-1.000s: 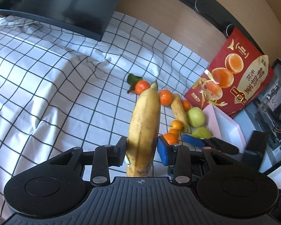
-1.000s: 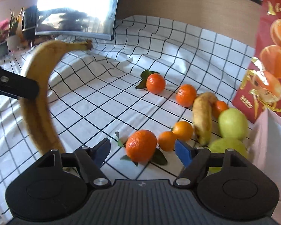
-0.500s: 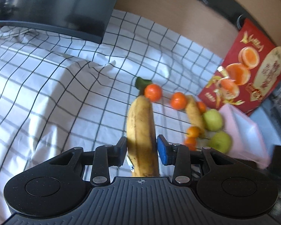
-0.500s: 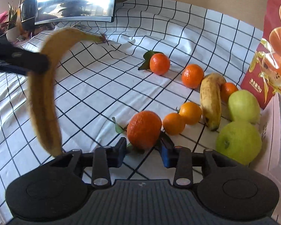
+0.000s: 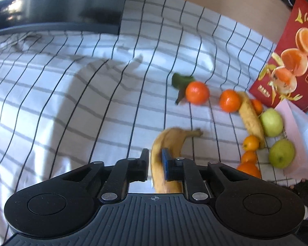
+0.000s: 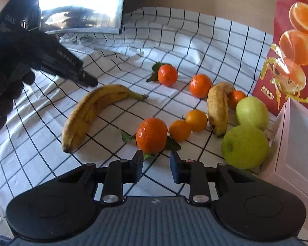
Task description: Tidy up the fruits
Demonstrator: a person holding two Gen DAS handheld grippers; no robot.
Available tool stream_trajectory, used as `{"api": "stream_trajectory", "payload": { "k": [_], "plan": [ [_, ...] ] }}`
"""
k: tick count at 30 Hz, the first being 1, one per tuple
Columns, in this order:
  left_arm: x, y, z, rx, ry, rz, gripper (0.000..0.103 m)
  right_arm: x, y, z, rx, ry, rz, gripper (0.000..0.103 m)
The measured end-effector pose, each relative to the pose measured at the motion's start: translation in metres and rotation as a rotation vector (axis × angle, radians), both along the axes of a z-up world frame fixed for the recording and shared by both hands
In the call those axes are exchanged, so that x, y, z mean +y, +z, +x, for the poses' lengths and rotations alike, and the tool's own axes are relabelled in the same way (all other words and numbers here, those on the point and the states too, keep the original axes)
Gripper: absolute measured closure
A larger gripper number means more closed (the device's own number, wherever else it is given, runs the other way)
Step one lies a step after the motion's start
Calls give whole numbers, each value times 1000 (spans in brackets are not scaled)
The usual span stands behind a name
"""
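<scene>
Banana (image 6: 92, 110), aloft earlier in my left tongs (image 6: 89, 81), now lies on the cloth-covered surface (image 6: 174, 41) apart from the cluster, seemingly starting a group; both tongs shut and empty, left just closed, right tongs (image 6: 156, 160) short of a mandarin (image 6: 152, 135).

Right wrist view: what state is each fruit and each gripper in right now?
Left gripper, shut, jaws just closed, nothing between them.
Big banana, unpeeled, lying free on the checked cloth.
Right gripper, shut, tips at the leafy tangerine's near edge; grip unclear.
Leafy tangerine, whole, resting on the cloth.
Second banana, unpeeled, spotted, lying flat.
Near green apple, whole, on the cloth.
</scene>
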State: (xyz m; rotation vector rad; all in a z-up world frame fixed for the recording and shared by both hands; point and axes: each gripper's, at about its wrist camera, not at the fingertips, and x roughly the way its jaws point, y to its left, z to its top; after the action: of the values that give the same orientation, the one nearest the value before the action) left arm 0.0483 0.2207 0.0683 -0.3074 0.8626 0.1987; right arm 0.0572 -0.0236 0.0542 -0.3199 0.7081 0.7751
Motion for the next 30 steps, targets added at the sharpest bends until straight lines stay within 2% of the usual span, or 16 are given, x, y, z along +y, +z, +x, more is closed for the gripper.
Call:
{"api": "stream_trajectory", "payload": {
  "k": [3,6,9,12,13,14,15,16,18,19,21,24,30],
  "plan": [
    [-6,5,-11,-12,6,19,83,2,0,-3,-16,6,-12,66],
    [-18,11,-13,-23,-2,50,82,0,-1,-4,0,-3,-13,65],
    [-36,11,-4,10,-30,139,81,-6,-2,-4,27,-18,-10,61],
    [-54,5,4,51,-69,218,79,-13,-3,-5,35,-38,-17,60],
    [-59,3,6,58,-78,239,69,-15,-3,-6,36,-44,-21,60],
    [-64,2,7,66,-95,257,63,-18,-4,-6,36,-52,-23,60],
    [-68,1,8,69,-113,261,50,-21,-4,-7,39,-61,-26,60],
    [-70,0,9,74,-127,259,40,-23,-4,-7,42,-68,-28,59],
    [-73,-2,11,73,-145,243,28,-28,-5,-8,48,-84,-30,57],
    [-71,-2,12,66,-146,221,25,-30,-6,-9,50,-91,-31,57],
    [-64,0,12,49,-108,186,29,-34,-6,-11,46,-100,-34,56],
    [-48,-2,14,57,-34,185,32,-38,-5,-14,36,-110,-39,53],
    [-31,-19,25,83,-46,89,33,-40,-5,-15,35,-115,-43,52]
  ]
}}
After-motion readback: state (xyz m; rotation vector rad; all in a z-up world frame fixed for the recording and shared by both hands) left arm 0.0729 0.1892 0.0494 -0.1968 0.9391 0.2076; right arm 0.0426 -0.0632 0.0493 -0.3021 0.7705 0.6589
